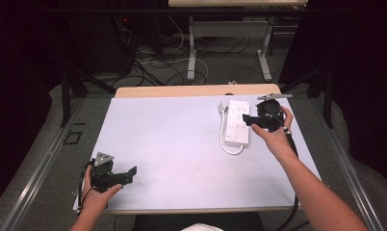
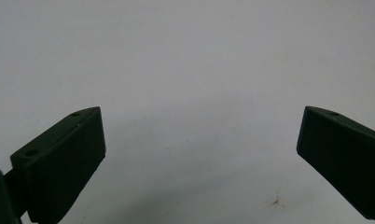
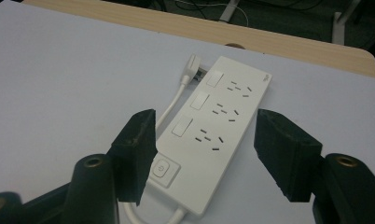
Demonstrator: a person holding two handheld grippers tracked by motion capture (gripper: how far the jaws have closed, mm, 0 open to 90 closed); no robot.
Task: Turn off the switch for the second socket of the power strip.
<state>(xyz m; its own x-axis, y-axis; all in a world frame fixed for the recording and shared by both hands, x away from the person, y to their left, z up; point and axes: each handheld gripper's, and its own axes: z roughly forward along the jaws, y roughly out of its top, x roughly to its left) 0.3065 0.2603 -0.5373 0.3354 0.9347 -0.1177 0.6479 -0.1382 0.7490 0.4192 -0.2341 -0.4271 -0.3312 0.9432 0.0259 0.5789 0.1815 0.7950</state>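
A white power strip (image 1: 238, 122) with three switches and three socket groups lies at the right rear of the white table cover (image 1: 172, 139). Its white cord (image 1: 224, 143) loops along its left side up to the plug (image 1: 222, 107). My right gripper (image 1: 248, 119) hovers over the strip's right edge, pointing left. In the right gripper view the power strip (image 3: 223, 116) lies beyond and between the jaws of my right gripper (image 3: 206, 149), which is open and touches nothing. My left gripper (image 1: 130, 174) rests near the front left corner, and in its own view my left gripper (image 2: 199, 154) stands wide open over bare cover.
A strip of wooden tabletop (image 1: 191, 90) runs along the far edge of the cover. Beyond it, desk legs (image 1: 192, 57) and loose cables (image 1: 153, 72) sit on the floor. A black frame post (image 1: 65, 96) stands to the left.
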